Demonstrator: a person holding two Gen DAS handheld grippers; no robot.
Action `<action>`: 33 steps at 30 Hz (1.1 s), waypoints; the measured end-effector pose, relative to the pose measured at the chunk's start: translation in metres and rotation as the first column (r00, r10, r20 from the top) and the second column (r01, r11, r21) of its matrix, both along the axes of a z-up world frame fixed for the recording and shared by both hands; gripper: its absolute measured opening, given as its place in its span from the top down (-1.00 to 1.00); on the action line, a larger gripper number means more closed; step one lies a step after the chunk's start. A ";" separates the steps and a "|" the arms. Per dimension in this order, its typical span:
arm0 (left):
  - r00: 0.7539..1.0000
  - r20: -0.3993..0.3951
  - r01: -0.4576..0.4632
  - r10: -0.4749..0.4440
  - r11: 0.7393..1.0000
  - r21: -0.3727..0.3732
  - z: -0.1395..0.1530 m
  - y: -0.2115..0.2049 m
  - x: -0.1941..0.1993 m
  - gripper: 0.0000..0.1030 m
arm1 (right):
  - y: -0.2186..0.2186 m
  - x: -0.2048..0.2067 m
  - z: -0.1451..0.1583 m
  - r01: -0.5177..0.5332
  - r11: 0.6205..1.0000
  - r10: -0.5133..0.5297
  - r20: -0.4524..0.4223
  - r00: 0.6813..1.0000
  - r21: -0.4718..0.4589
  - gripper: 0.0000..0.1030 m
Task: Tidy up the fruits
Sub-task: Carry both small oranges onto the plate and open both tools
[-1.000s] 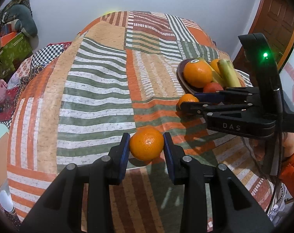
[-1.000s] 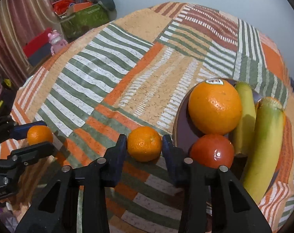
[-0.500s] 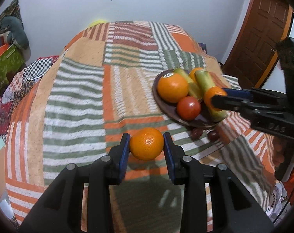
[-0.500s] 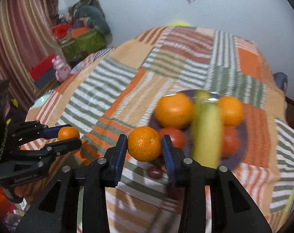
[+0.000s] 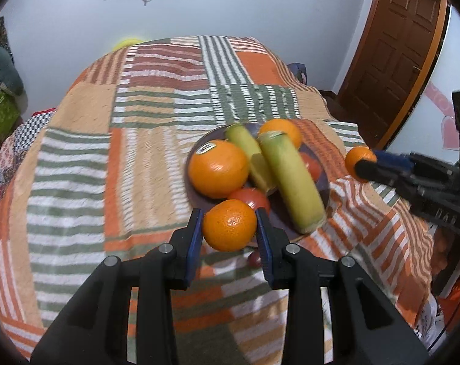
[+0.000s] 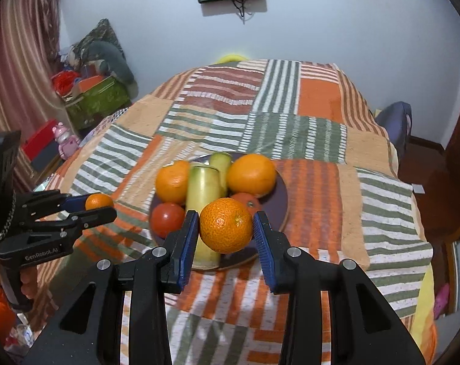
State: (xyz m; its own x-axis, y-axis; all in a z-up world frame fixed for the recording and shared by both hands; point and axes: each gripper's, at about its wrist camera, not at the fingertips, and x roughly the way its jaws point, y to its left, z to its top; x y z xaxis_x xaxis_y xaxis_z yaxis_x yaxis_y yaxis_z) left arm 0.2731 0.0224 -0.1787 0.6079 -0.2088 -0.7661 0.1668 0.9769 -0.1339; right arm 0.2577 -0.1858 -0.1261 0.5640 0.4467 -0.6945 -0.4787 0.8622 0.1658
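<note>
A mandarin (image 5: 229, 225) is clamped in the left tool (image 5: 230, 228); another mandarin (image 6: 226, 225) is clamped in the right tool (image 6: 226, 228). Just beyond both, a plate (image 6: 280, 200) of fruit is seen on the quilt (image 5: 77, 152).
</note>
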 end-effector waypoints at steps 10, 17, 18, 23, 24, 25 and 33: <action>0.999 -0.019 0.026 -0.026 1.000 0.015 -0.013 -0.026 0.042 0.34 | -0.007 0.015 -0.027 -0.014 1.000 0.015 -0.053 0.998 0.014 0.34; 0.999 -0.035 0.009 -0.009 1.000 -0.004 -0.024 -0.030 0.056 0.35 | -0.002 0.018 -0.039 -0.028 1.000 0.029 -0.064 0.998 0.006 0.33; 1.000 -0.031 0.004 -0.004 1.000 -0.001 -0.024 -0.030 0.057 0.35 | -0.002 0.019 -0.040 -0.031 1.000 0.031 -0.065 0.997 0.004 0.33; 1.000 -0.024 0.005 -0.005 1.000 0.011 -0.024 -0.033 0.056 0.34 | -0.003 0.018 -0.050 -0.040 0.999 0.039 -0.085 0.996 -0.008 0.33; 1.000 -0.023 0.005 -0.005 1.000 0.014 -0.024 -0.033 0.056 0.34 | -0.003 0.019 -0.052 -0.039 0.999 0.038 -0.092 0.995 -0.010 0.33; 1.000 -0.023 0.004 -0.003 1.000 0.017 -0.024 -0.033 0.055 0.30 | -0.003 0.020 -0.053 -0.038 0.999 0.038 -0.094 0.995 -0.005 0.33; 1.000 -0.024 -0.008 0.009 1.000 0.011 -0.019 -0.029 0.047 0.04 | 0.001 0.019 -0.050 -0.036 0.999 0.033 -0.097 0.995 -0.036 0.31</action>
State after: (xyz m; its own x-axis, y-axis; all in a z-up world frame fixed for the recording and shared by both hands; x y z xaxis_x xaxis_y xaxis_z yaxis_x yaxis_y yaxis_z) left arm 0.3206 -0.0066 -0.1973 0.5908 -0.1955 -0.7828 0.1552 0.9796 -0.1275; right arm 0.2765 -0.1847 -0.1762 0.4782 0.4375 -0.7615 -0.4915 0.8519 0.1808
